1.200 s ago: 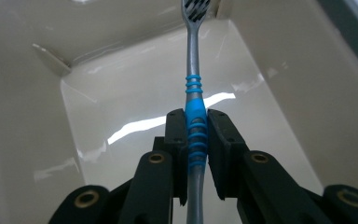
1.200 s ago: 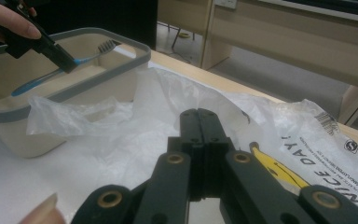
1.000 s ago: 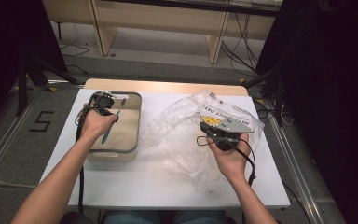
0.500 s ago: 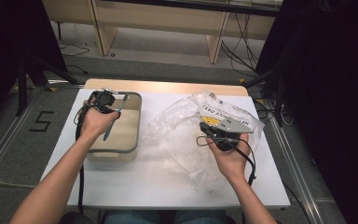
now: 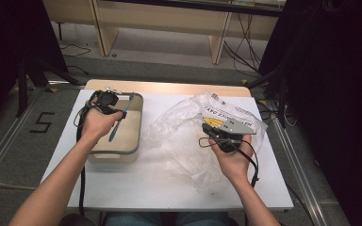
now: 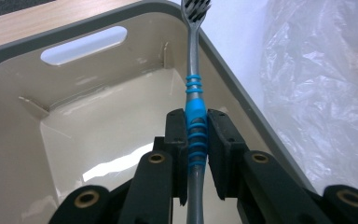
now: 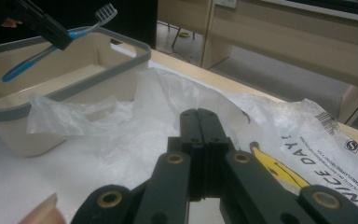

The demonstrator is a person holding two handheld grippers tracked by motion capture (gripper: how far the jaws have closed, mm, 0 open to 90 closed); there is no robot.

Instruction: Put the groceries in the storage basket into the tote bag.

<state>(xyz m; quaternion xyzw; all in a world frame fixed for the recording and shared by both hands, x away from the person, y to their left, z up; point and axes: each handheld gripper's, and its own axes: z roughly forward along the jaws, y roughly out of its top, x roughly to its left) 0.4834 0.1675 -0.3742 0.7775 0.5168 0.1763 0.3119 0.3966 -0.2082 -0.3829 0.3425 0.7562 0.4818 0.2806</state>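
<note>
White counter | my left gripper pinches grey-blue plastic toothbrush over beige plastic bin, probably for dropping | right gripper jaws pressed together, pinning clear crinkled plastic bag

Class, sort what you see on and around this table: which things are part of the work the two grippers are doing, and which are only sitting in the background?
In the job:
- toothbrush, clamped in the left gripper
- beige bin under it
- clear plastic bag, with the right gripper closed above it

Just lying about:
- wooden furniture behind the table
- floor cables
- the 5 taped on the floor
</note>
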